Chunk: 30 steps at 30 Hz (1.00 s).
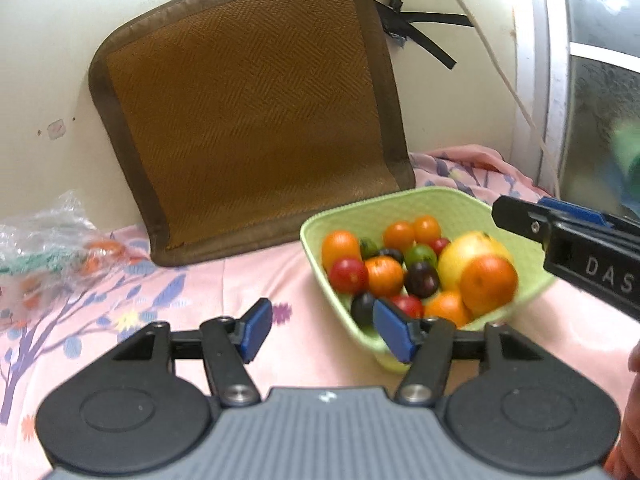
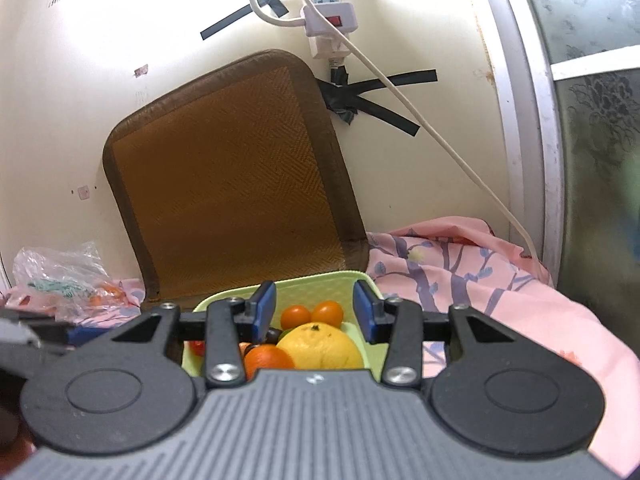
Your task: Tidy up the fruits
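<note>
Bright daylight washes both views. The wall point(image 2: 160, 20) near the power strip point(image 2: 328, 12) is overexposed in the right wrist view. Fisheye bending curves the window frame point(image 1: 536, 80), corners darken, and the fruit point(image 1: 486, 284) looks slightly motion-blurred. Shadows are soft.

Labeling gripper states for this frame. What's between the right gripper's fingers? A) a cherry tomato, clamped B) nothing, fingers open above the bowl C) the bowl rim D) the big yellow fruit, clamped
B: the right gripper has its fingers spread wide with empty space between them; the large yellow fruit and small orange tomatoes lie loose in the green bowl below.
</note>
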{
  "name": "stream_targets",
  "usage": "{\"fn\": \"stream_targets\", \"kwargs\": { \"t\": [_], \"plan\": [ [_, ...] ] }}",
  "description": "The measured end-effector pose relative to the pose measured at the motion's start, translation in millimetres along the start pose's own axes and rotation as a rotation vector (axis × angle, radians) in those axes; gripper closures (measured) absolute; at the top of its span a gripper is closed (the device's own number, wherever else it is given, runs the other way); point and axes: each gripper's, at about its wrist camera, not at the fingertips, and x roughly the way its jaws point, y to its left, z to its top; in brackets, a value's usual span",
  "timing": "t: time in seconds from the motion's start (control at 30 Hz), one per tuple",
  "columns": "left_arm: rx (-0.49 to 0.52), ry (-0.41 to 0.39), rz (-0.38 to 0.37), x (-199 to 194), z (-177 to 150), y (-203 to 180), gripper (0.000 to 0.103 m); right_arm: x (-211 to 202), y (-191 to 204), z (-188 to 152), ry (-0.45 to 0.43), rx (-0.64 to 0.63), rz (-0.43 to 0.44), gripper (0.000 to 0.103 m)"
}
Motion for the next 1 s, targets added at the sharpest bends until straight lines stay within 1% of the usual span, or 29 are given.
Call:
{"fn": "stream_targets", "kwargs": {
  "t": [0.03, 0.07, 0.13, 0.23, 0.27, 0.33, 0.37, 0.43, 0.5, 0.57, 0.63, 0.7, 0.83, 0.87, 0.93, 1.0],
  "plan": [
    [-0.002, -0.017, -0.001, -5.8, -4.0, 0.6, 0.04, -4.5, 1.5, -2.5, 0.001, 0.008, -0.001, 0.058],
    [0.004, -0.034, 0.01, -12.1, -6.9, 0.5, 0.032, -10.4, 2.7, -6.2, 0.005, 0.019, -0.002, 0.058],
    [0.022, -0.055, 0.02, -23.9, -10.9, 0.4, 0.022, -21.5, 4.4, -12.2, 0.007, 0.041, -0.007, 0.058],
    [0.027, -0.071, 0.015, -39.6, -17.7, 3.3, 0.02, -40.5, 7.2, -19.4, -0.005, 0.083, -0.012, 0.057],
    [0.029, -0.079, 0.018, -44.5, -20.8, 4.3, 0.015, -47.2, 8.3, -21.6, -0.01, 0.103, -0.012, 0.057],
    [0.031, -0.094, 0.027, -54.2, -27.5, 7.5, 0.009, -55.8, 10.1, -25.3, -0.009, 0.138, -0.009, 0.055],
    [0.029, -0.096, 0.032, -58.2, -31.3, 9.3, 0.004, -60.3, 11.4, -27.5, -0.007, 0.158, -0.008, 0.051],
    [0.023, -0.092, 0.038, -65.2, -40.3, 15.0, 0.0, -66.4, 14.1, -30.8, 0.002, 0.191, -0.004, 0.05],
    [0.014, -0.082, 0.048, -70.8, -49.0, 21.9, 0.0, -71.1, 18.5, -35.3, 0.026, 0.216, 0.012, 0.05],
    [-0.005, -0.05, 0.059, -73.5, -59.0, 30.4, 0.0, -73.0, 24.1, -39.7, 0.062, 0.232, 0.029, 0.049],
    [-0.02, -0.012, 0.067, -74.2, -67.4, 36.2, 0.0, -74.3, 29.4, -44.4, 0.097, 0.248, 0.045, 0.046],
    [-0.021, 0.018, 0.077, -75.6, -76.3, 40.8, 0.0, -76.0, 34.3, -49.0, 0.125, 0.269, 0.056, 0.039],
    [-0.034, 0.058, 0.08, -80.9, -95.5, 45.9, 0.0, -79.6, 42.0, -56.8, 0.163, 0.3, 0.072, 0.038],
    [-0.035, 0.069, 0.08, -81.5, -98.7, 46.6, 0.0, -81.3, 43.6, -58.9, 0.168, 0.307, 0.072, 0.035],
    [-0.01, 0.094, 0.119, -81.3, -104.6, 43.5, 0.0, -85.0, 46.7, -62.8, 0.173, 0.315, 0.066, 0.034],
    [0.029, 0.094, 0.161, -82.7, -111.2, 38.0, 0.0, -87.5, 49.2, -66.7, 0.18, 0.316, 0.059, 0.03]
  ]
}}
